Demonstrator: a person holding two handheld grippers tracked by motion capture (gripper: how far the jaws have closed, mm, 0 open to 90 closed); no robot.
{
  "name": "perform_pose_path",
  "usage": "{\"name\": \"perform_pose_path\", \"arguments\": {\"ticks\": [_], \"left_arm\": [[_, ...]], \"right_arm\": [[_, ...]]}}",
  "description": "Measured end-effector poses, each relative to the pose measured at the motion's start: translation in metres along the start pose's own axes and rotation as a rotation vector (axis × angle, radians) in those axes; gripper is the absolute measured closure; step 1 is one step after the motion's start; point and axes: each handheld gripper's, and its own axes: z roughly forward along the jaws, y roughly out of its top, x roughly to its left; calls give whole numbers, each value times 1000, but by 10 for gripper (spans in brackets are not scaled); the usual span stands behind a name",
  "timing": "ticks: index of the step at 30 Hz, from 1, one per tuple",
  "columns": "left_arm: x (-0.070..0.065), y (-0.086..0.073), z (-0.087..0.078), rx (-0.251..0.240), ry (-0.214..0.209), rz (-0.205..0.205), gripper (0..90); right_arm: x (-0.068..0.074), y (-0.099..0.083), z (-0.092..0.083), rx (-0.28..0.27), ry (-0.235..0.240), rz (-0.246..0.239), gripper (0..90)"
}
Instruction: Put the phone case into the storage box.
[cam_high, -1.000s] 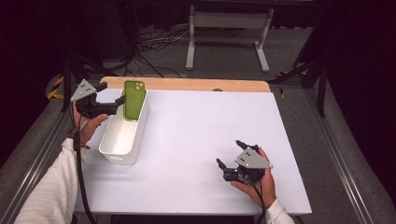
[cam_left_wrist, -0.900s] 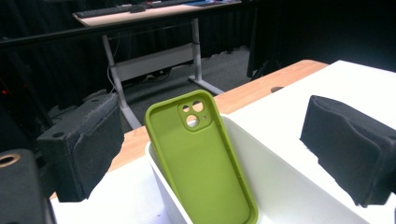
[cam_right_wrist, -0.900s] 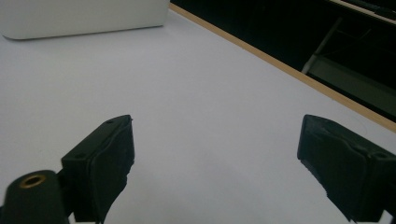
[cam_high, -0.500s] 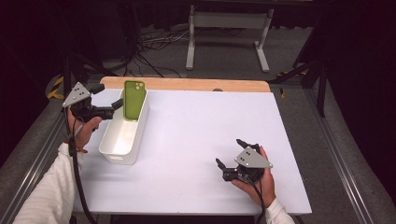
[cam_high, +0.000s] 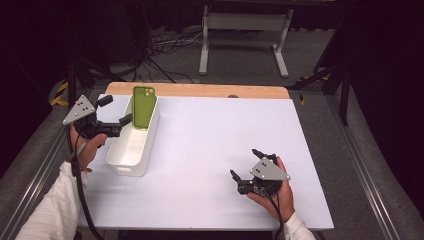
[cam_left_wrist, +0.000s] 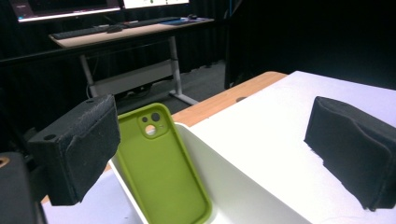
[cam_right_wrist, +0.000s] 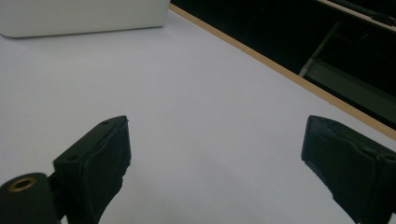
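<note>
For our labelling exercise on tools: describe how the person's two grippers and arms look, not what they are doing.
Each gripper, left gripper and right gripper, is black, with two blocky jaws padded in rough black foam, a grey three-cornered plate dotted with small dark marks on top, and a trailing black cable. The person wears white sleeves.

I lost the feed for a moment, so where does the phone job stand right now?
Done, it seems: the green phone stands tilted against the far end of the white bin. In hand: nothing; the left gripper is open beside the bin, its jaws apart from the phone in the left gripper view. The right gripper is open over the bare table. Left: probably only drawing the left gripper clear.
</note>
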Motion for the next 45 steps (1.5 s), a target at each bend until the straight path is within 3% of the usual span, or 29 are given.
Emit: {"name": "perform_pose_path", "arguments": {"ticks": [24, 45], "left_arm": [[-45, 3, -25, -62, -62, 52, 47], [-77, 3, -36, -77, -136, 87, 37]], "right_arm": [[1, 1, -3, -7, -1, -5, 91], [4, 2, -5, -14, -1, -16, 92]]}}
